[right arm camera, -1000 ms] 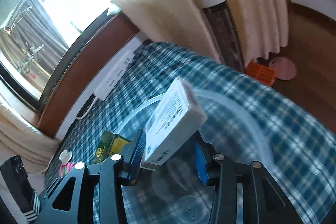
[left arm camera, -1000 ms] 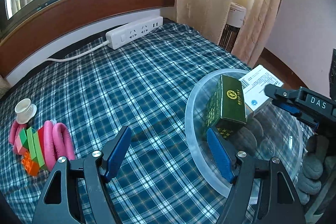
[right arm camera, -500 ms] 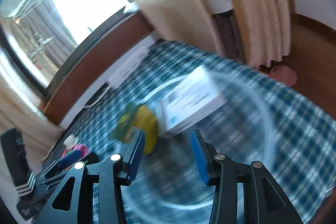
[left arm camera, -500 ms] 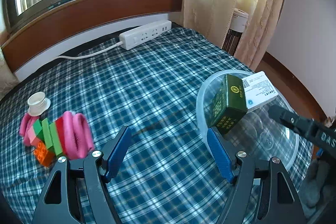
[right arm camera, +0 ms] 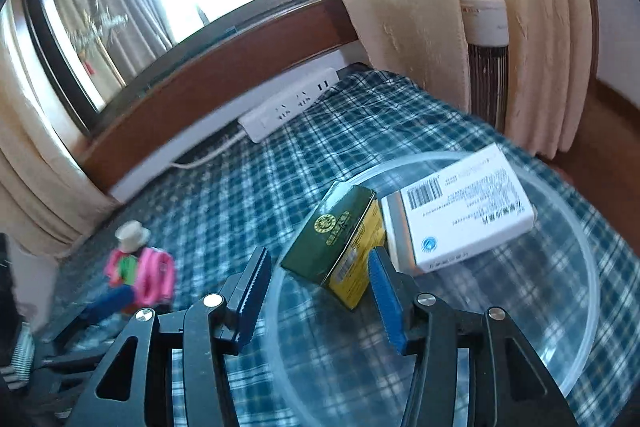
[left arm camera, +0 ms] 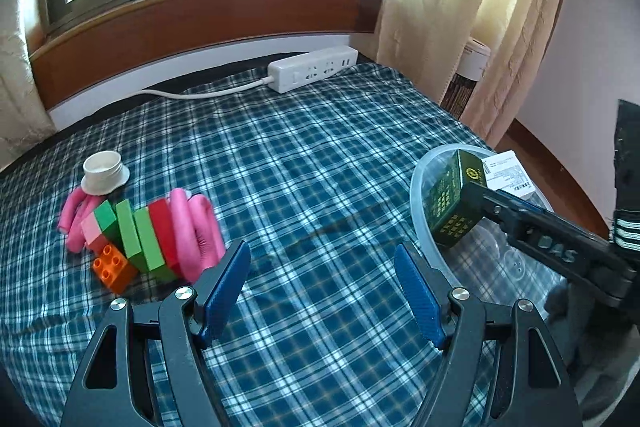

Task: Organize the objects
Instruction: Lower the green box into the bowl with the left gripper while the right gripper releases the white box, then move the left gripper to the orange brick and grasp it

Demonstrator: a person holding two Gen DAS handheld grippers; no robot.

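The dark green carton [right arm camera: 332, 231], gold emblem on one face and a yellow side, leans tilted inside the clear plastic basin [right arm camera: 576, 227], just ahead of the right claw [right arm camera: 318, 293], touching the white barcoded medicine box [right arm camera: 464, 211] lying flat beyond it. That claw has just been opening and grips nothing. Only the left-wrist view shows clearly the toy-brick stack [left arm camera: 132, 243], pink curler rolls [left arm camera: 196, 223] and white cap [left arm camera: 104, 173] ahead-left of the left claw [left arm camera: 322, 277], wide open and empty; the right view blurs them, possibly hiding more.
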